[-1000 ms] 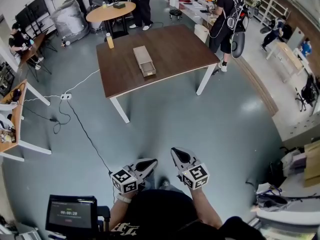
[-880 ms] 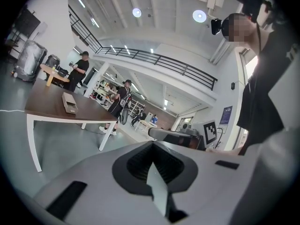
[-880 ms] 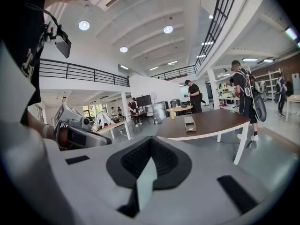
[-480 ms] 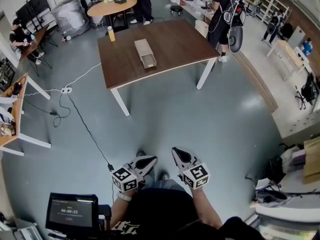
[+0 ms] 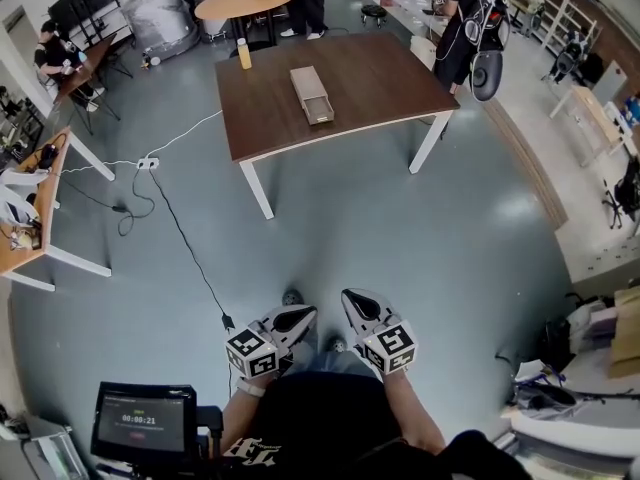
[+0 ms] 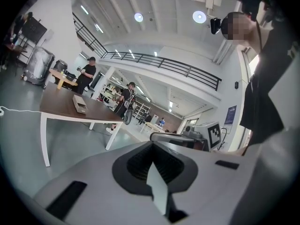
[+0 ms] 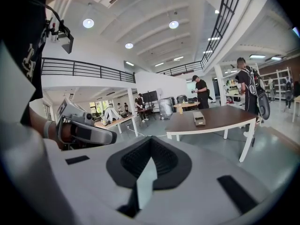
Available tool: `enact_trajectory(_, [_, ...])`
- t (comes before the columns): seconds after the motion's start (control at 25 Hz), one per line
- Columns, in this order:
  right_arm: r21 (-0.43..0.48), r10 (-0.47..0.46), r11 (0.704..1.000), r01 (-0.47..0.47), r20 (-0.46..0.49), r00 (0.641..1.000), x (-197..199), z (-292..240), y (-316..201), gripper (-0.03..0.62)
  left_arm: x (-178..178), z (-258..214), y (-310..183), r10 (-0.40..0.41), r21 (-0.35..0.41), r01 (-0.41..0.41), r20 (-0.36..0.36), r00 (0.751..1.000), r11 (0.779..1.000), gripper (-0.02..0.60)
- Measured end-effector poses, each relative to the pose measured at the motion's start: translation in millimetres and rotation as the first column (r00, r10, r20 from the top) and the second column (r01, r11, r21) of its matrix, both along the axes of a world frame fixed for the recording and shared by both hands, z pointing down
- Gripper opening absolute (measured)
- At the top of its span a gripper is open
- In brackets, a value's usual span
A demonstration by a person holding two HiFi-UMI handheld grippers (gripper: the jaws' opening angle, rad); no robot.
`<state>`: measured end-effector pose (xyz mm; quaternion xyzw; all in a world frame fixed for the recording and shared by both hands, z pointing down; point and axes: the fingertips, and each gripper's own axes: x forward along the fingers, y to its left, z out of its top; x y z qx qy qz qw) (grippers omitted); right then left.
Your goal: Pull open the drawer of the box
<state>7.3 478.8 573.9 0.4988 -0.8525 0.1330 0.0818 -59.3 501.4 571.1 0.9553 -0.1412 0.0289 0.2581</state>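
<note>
1. Cable (image 5: 180,238) on the floor, running from a power strip (image 5: 148,163) toward my feet. I judge it the nearest trip risk, since it lies just left of my path to the bench.
2. Left hand-held gripper (image 5: 303,315), held low in front of my waist, jaws pressed together on nothing. Right hand-held gripper (image 5: 353,301) beside it, likewise shut and empty. If they reach the drawer like this, they cannot take hold of its front and would only push it.
3. Box (image 5: 312,95), lying lengthwise near the middle of the brown bench (image 5: 380,78), well apart from both grippers. Its near end looks paler, perhaps the drawer partly out; it is too small for me to tell. The box appears loose on the top, so an unbraced pull may drag the whole box rather than slide the drawer.
4. Person with a backpack (image 5: 470,18), at the bench's far right corner. This person could step into my approach.
5. Surroundings, left to right: wooden desk (image 5: 40,238) at the room's left edge; screen (image 5: 143,423) by my left hip; round table (image 5: 245,3) beyond the bench; yellow bottle (image 5: 243,53) at the bench's far left corner, apart from the box.
6. Route: grey floor between me and the bench. Only the cable lies near it.
</note>
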Motion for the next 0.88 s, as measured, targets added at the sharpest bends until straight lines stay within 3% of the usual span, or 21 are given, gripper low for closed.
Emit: enact_trajectory(0.88, [-0.017,-0.031,0.999,0.031,-0.029,0.999,-5,2,1,-0.012,-3,-4,5,-0.041,0.000,0.041,-0.008,0.999,0.999,0.000])
